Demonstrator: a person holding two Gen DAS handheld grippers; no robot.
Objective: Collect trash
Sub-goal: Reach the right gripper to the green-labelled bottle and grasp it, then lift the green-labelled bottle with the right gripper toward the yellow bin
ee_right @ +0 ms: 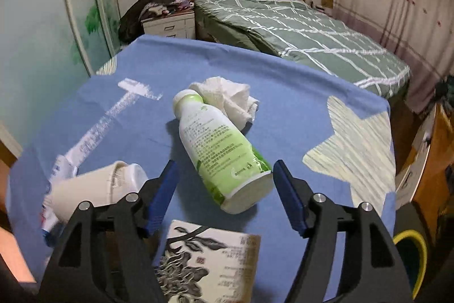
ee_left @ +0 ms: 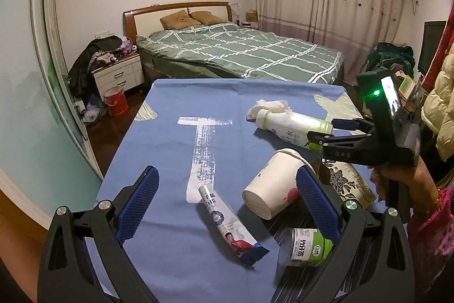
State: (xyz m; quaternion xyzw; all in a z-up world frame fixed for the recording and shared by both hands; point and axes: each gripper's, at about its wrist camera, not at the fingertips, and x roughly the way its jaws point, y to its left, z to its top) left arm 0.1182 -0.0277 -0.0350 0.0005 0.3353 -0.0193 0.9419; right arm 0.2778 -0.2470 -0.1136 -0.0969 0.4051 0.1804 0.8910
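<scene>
Blue cloth with pale brush-stroke prints covers the desk (ee_left: 170,161), and the trash lies scattered across it. Behind it stands a bed with a green checked quilt (ee_left: 241,53). Largest of the litter is a white and green plastic bottle (ee_right: 218,149) lying on its side, its cap touching a crumpled white tissue (ee_right: 229,95); its base rests between the spread blue pads of the right tool (ee_right: 225,198), which stands open and presses on nothing. Nearer that tool lies a cream carton printed with dark flowers (ee_right: 207,263). A white paper cup (ee_left: 272,186) lies tipped over at mid-desk. Only the left wrist view shows the small green-labelled white jar (ee_left: 306,247) and the whole blue and white snack wrapper (ee_left: 227,226). The left tool (ee_left: 227,206) is open above the wrapper. Only the right wrist view shows a yellow-rimmed bin (ee_right: 411,260) beside the desk.
</scene>
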